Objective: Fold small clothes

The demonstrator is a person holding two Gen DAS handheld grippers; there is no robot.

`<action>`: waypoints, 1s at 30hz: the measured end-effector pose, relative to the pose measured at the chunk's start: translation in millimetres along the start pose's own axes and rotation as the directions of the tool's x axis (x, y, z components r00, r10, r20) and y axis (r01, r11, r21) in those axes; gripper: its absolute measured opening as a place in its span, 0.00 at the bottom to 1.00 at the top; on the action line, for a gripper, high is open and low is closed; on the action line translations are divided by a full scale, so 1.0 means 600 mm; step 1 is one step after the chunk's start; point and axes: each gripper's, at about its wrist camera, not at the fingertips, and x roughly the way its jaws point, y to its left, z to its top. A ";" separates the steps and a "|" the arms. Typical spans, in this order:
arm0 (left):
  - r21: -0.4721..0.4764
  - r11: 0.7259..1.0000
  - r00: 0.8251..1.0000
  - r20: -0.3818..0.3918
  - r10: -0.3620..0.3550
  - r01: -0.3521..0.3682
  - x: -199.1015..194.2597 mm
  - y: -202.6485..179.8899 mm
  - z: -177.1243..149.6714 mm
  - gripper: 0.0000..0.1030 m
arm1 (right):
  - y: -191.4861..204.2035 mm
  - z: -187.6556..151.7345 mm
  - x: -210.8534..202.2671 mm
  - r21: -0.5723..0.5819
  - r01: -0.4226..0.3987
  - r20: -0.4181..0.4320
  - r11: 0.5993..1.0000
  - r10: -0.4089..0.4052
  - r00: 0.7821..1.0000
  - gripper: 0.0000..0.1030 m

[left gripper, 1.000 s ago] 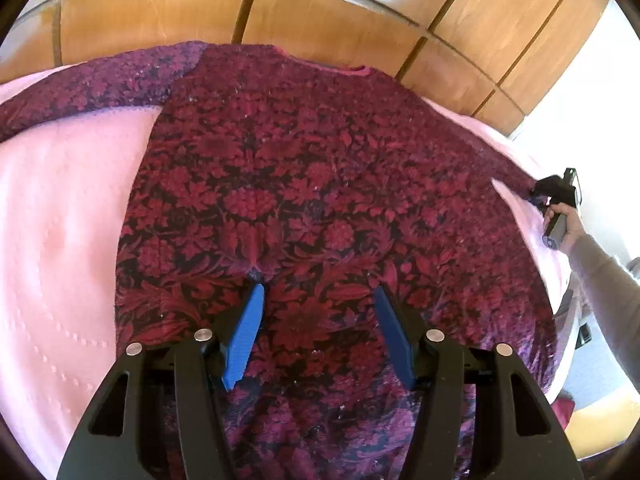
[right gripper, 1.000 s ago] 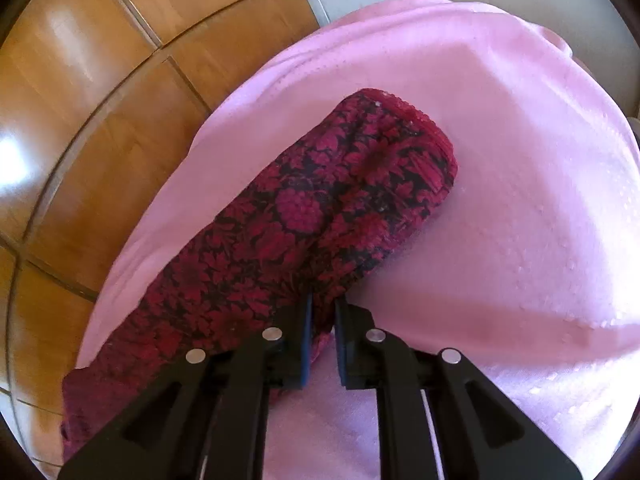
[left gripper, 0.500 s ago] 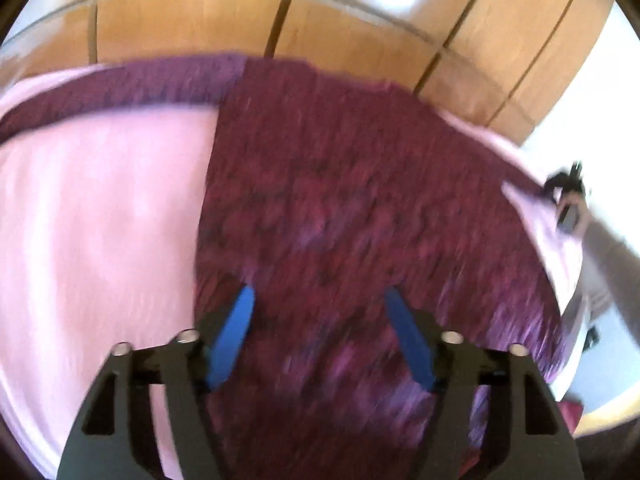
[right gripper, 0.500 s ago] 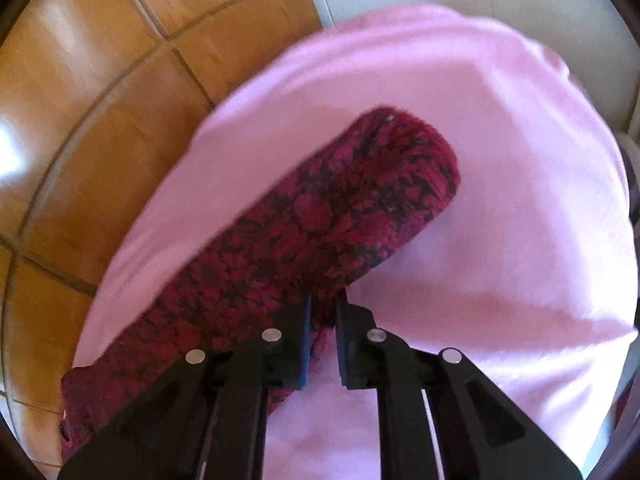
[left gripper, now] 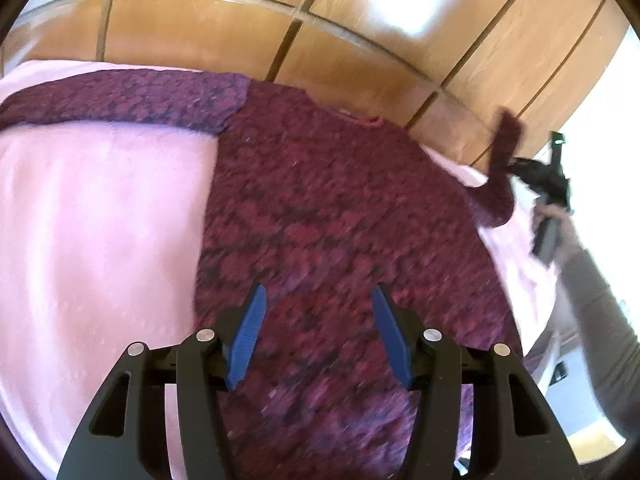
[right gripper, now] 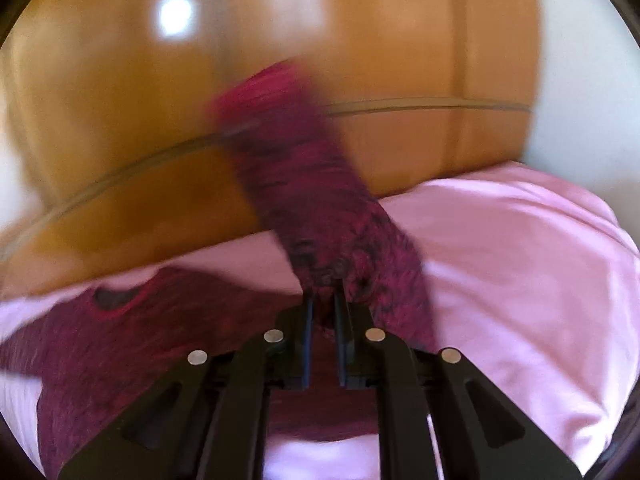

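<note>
A dark red floral sweater (left gripper: pixel 340 220) lies spread flat on a pink blanket (left gripper: pixel 100 220), its left sleeve (left gripper: pixel 120 100) stretched out to the left. My left gripper (left gripper: pixel 318 332) is open and empty, hovering over the sweater's lower body. My right gripper (right gripper: pixel 323 312) is shut on the right sleeve (right gripper: pixel 316 200) and holds it lifted off the blanket, the cuff standing up. In the left wrist view the right gripper (left gripper: pixel 516 166) shows at the far right with the raised sleeve (left gripper: pixel 500 172).
A wooden panelled wall (left gripper: pixel 320 32) runs behind the bed. A white wall (right gripper: pixel 568 80) stands at the right. The blanket's edge (left gripper: pixel 532 280) drops off at the right, next to the person's arm (left gripper: pixel 600 300).
My right gripper has lifted the right sleeve off the blanket and swung it up towards the sweater body. My left gripper has shifted right over the sweater, still open.
</note>
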 end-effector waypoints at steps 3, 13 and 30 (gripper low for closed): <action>0.013 1.000 1.000 0.001 -0.016 0.016 0.008 -0.010 0.013 0.53 | 0.093 -0.031 0.017 -0.078 -0.076 -0.057 0.994 0.071 0.996 0.08; -0.035 0.996 0.997 -0.014 -0.079 0.078 0.020 -0.003 0.038 0.53 | 0.279 -0.148 0.030 -0.243 -0.218 -0.190 0.945 0.174 0.966 0.70; -0.168 0.954 0.957 -0.112 -0.269 0.248 0.227 -0.104 0.236 0.53 | 0.013 -0.234 -0.089 0.406 -0.465 -0.039 0.786 0.524 0.851 0.87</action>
